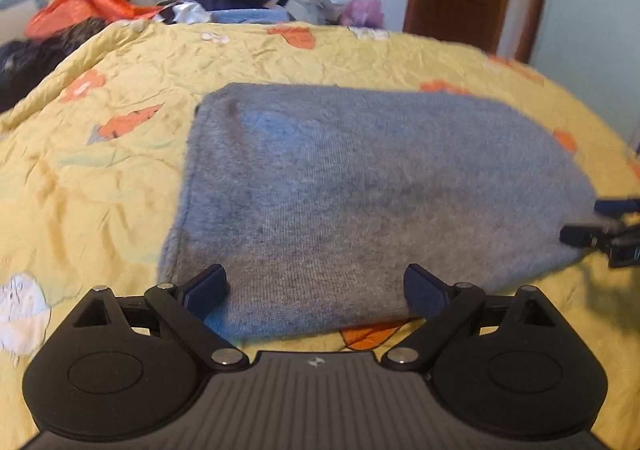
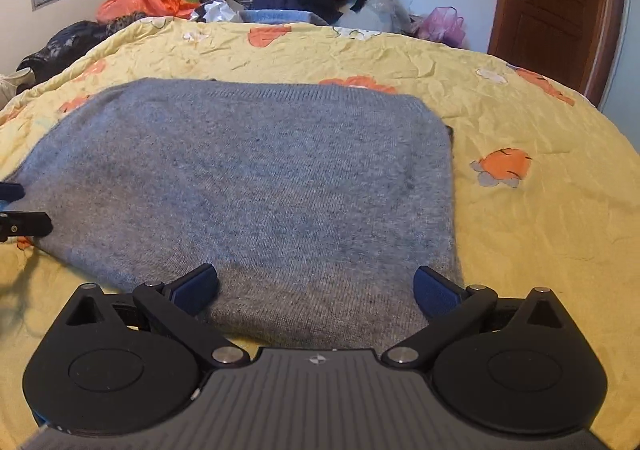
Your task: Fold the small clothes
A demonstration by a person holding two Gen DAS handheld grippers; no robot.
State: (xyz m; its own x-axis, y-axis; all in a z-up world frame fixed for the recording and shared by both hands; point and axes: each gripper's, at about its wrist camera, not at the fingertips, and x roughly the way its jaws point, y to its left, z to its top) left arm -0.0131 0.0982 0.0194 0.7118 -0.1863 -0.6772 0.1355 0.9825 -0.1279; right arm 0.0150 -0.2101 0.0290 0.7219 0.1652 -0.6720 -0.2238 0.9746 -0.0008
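The left gripper [image 1: 316, 292] has its blue-padded fingers [image 1: 208, 288] spread wide and holding nothing, poised over the near left part of the grey knit sweater [image 1: 360, 186]. The right gripper [image 2: 316, 290] is likewise spread and empty, over the sweater's near right corner; each gripper's tips show at the side of the other's view, so the two stand side by side along the near hem.

The sweater lies flat as a compact rectangle in the middle of the yellow flowered quilt [image 1: 100, 178], nearer the quilt's near edge than its far one, its left and right edges doubled under as if the sleeves are already folded in.

It looks soft, light and fuzzy, so it should drape and sag when lifted but not slip. The near corners, pinched through all layers, seem the best holds.

Both grippers point forward and slightly downward, level with each other.
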